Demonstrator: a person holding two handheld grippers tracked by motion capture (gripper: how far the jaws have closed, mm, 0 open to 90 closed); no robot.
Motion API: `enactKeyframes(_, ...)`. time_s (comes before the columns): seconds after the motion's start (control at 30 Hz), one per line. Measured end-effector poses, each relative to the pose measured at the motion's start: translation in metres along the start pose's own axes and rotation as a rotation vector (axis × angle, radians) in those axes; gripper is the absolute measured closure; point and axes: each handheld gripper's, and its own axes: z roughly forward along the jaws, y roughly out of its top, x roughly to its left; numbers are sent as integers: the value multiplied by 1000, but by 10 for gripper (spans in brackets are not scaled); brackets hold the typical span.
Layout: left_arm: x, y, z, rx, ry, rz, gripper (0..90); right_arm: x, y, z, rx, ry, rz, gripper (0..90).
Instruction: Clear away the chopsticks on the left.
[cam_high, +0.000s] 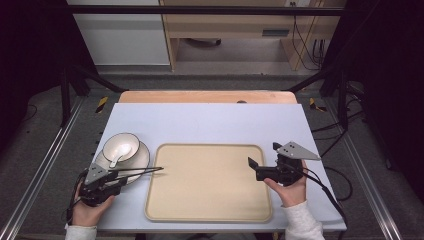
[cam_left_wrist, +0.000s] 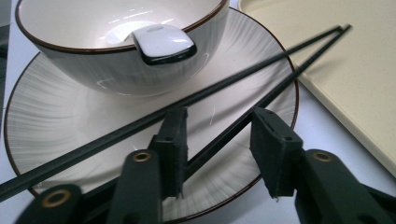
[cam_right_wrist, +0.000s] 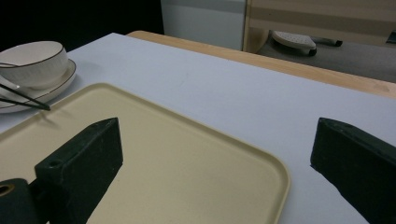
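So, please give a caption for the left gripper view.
Open left tongs straddle one black chopstick lying across the plate beside the bowl.

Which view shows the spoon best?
The left gripper view: the spoon is close, its handle end resting over the bowl rim. The high view shows it whole but small. In the right gripper view I cannot make it out.

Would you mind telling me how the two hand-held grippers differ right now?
The left hand-held gripper sits over the plate, while the right hand-held gripper hovers above the tray. The left one's jaws straddle one of the chopsticks with a narrow gap; the right one's jaws gape wide around nothing. Both point inward and have black jaws.
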Motion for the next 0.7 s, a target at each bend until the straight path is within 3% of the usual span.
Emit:
enactKeyframes(0.37, -5, 3, 1, 34, -32, 10, 742, 0, 0, 0, 0, -1, 1, 25)
enactKeyframes(0.7, -8, 5, 1, 44, -46, 16, 829, 0, 0, 0, 1, 1, 1, 25)
